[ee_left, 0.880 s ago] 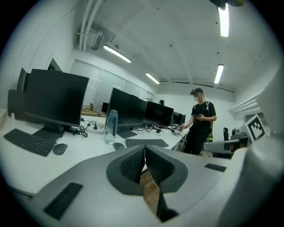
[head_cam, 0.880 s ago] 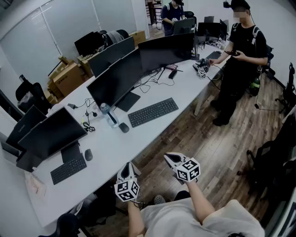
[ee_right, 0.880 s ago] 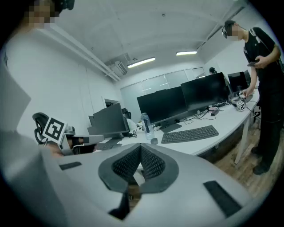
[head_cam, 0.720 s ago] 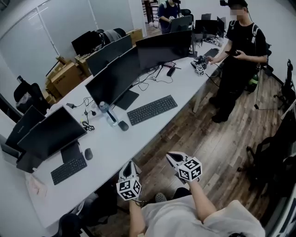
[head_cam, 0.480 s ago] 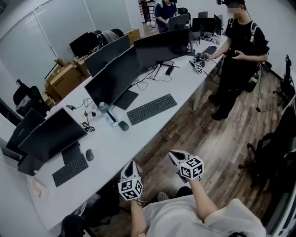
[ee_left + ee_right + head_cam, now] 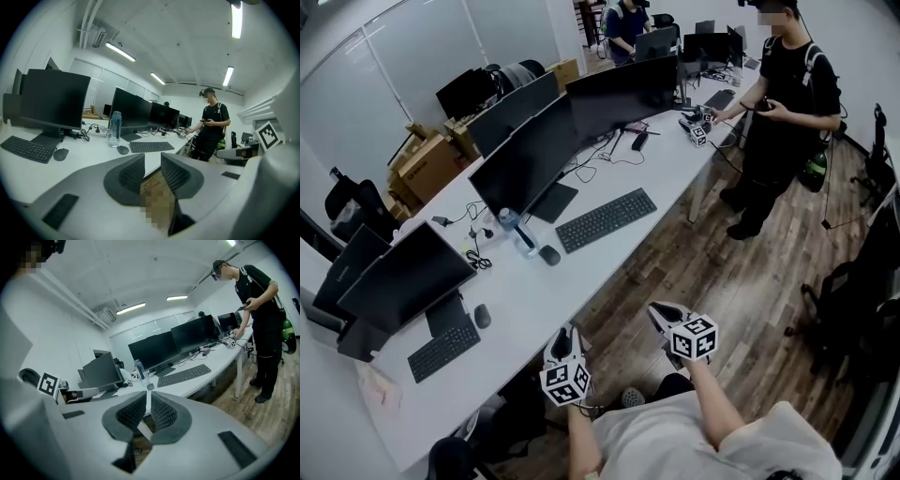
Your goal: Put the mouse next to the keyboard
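Observation:
A dark mouse (image 6: 549, 254) lies on the long white desk (image 6: 534, 300), just left of a black keyboard (image 6: 607, 219) and close to a water bottle (image 6: 521, 234). The left gripper view also catches the mouse (image 6: 123, 149) and keyboard (image 6: 151, 146); so does the right gripper view, with its mouse (image 6: 150, 386) and keyboard (image 6: 183, 375). My left gripper (image 6: 567, 337) hangs at the desk's near edge, jaws slightly apart and empty. Off the desk over the wooden floor, my right gripper (image 6: 660, 317) is shut on nothing. Both are far from the mouse.
A second keyboard (image 6: 442, 346) and mouse (image 6: 481, 316) sit further left before a monitor (image 6: 403, 277). Large monitors (image 6: 572, 131) line the desk's back. A person (image 6: 783, 112) stands at the desk's far right end. Cardboard boxes (image 6: 427, 159) are behind.
The head view has drifted a little, so the desk sits slightly higher and further left. Both grippers keep their place low in front of me, the right one a touch further right.

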Motion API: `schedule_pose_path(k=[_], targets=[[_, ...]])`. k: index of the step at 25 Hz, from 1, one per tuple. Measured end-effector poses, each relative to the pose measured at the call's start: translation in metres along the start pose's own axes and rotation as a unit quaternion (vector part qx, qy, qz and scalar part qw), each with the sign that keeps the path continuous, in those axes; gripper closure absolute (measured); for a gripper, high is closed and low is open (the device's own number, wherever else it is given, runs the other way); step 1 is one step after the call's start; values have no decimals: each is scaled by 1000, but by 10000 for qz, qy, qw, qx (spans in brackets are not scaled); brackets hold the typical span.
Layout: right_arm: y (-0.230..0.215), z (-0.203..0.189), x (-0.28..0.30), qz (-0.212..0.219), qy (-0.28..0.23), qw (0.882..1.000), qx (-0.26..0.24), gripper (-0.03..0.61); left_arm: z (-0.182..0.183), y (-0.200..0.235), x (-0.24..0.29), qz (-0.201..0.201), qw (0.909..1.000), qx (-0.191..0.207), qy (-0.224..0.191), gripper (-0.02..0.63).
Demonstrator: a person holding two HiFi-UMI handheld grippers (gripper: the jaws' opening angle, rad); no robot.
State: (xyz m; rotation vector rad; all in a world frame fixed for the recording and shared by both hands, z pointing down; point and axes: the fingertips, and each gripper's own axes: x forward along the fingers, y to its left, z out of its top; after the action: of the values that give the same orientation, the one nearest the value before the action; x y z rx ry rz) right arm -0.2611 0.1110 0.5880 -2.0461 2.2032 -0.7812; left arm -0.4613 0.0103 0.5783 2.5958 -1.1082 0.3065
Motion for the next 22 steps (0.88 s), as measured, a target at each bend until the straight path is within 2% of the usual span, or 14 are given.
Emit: schedule_pose_path(k=[2, 4, 8, 12, 18, 22], targets=[[0, 0, -1, 7, 23, 10000, -23, 514, -1, -1, 2, -21, 10000, 9, 6, 490], [-3, -1, -2, -33, 37, 10000, -25, 507, -3, -4, 4, -63, 10000, 33, 40, 468], [-3, -6, 1, -114, 162, 9998, -24, 397, -10, -6, 4, -212, 9996, 45, 200, 448], [5, -10, 7, -68, 265, 9996, -38, 337, -10, 1, 4, -209, 9995, 1, 229, 438], [9, -19, 10, -261, 559, 9975, -356, 331, -25, 1, 5, -265, 9977, 265, 571, 428], [16, -23, 8, -268, 593, 9973, -330, 327, -26, 4, 3, -295, 9977, 190, 574, 428]])
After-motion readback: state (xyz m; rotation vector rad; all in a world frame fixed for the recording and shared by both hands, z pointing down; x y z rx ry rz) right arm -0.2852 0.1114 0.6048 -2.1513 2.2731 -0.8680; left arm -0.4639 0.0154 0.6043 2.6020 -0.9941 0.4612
